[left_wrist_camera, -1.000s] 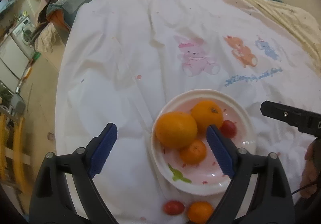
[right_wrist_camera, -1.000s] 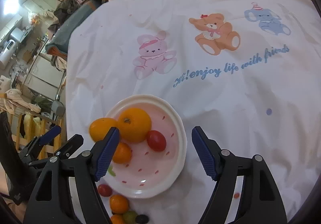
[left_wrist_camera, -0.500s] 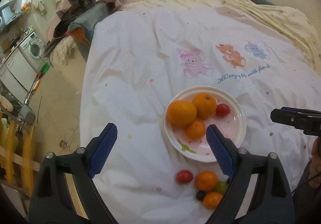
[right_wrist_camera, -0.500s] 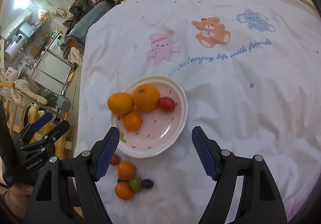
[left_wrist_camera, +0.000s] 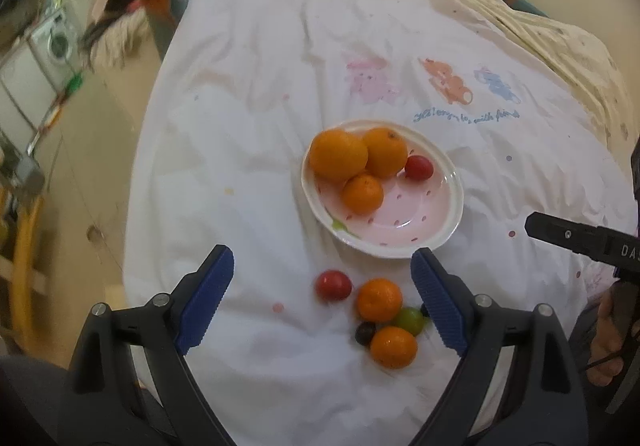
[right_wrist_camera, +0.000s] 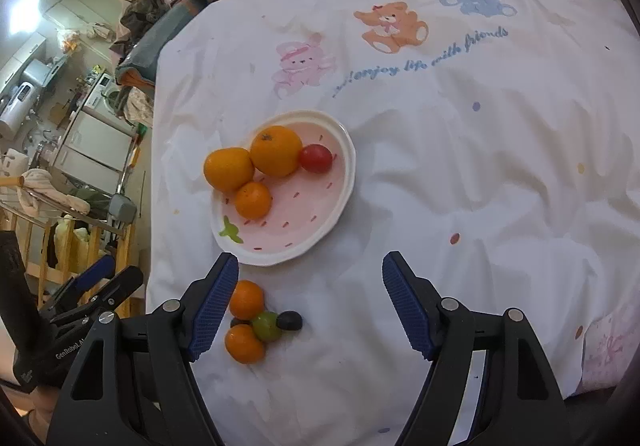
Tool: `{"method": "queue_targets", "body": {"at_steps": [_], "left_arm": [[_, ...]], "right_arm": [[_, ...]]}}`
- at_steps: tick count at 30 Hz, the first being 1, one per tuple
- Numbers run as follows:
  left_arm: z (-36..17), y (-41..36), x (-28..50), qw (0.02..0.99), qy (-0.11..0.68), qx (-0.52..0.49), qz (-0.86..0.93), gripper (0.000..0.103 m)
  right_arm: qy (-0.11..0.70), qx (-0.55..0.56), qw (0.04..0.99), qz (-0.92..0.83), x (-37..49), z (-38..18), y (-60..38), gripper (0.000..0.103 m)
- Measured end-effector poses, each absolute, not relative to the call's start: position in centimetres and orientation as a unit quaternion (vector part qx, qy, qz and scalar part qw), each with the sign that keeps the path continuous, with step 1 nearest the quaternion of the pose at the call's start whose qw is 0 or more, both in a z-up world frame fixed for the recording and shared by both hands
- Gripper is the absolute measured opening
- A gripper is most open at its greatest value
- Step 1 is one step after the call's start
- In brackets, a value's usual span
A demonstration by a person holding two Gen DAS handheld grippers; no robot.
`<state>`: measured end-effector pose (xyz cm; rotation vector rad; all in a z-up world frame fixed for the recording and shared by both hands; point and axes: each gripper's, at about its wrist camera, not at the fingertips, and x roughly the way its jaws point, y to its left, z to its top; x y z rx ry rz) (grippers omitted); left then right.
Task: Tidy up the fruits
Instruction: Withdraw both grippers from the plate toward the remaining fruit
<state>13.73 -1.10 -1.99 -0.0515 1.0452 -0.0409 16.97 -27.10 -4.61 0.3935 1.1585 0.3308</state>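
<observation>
**Pink plate half filled, a small heap still on the sheet**

Orange is most of what fills the pink plate (left_wrist_camera: 424,224), which sits on the white bed sheet (left_wrist_camera: 248,150) below the printed cartoon animals, towards the sheet's near edge. Two large oranges (left_wrist_camera: 340,154) lie touching at the plate's far-left rim, a smaller mandarin (left_wrist_camera: 362,193) rests against them, and a red cherry tomato (left_wrist_camera: 419,167) sits just beside the second orange. The near and right parts of the plate are bare.

Between the plate and the near edge of the sheet a loose cluster waits: a second red tomato (left_wrist_camera: 333,285) a little apart on the left, then two small mandarins (left_wrist_camera: 379,299), a green grape (left_wrist_camera: 409,320) and a dark grape (left_wrist_camera: 365,333), all crowded together and touching.

Neither tool holds anything. The left gripper (left_wrist_camera: 320,300) hangs over the cluster with its blue pads spread wide, nothing pressed between them. The right gripper (right_wrist_camera: 308,300) is likewise spread and empty, the loose fruit lying by its left pad.

By this showing, four pieces are placed and at least five remain. The round grapes look likely to roll on the soft, creased cloth.
</observation>
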Motion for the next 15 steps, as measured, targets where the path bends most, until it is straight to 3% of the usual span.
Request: {"method": "queue_targets", "body": {"at_steps": [12, 15], "left_arm": [[-4.0, 3.0, 13.8, 0.844, 0.527, -0.095, 0.017, 0.088], [-4.7, 3.3, 14.1, 0.835, 0.539, -0.111, 0.018, 0.088]], "right_arm": [[0.628, 0.192, 0.733, 0.176, 17.7, -9.8, -24.5, 0.075], [0.650, 0.198, 0.707, 0.197, 17.6, -11.3, -23.1, 0.059]]}}
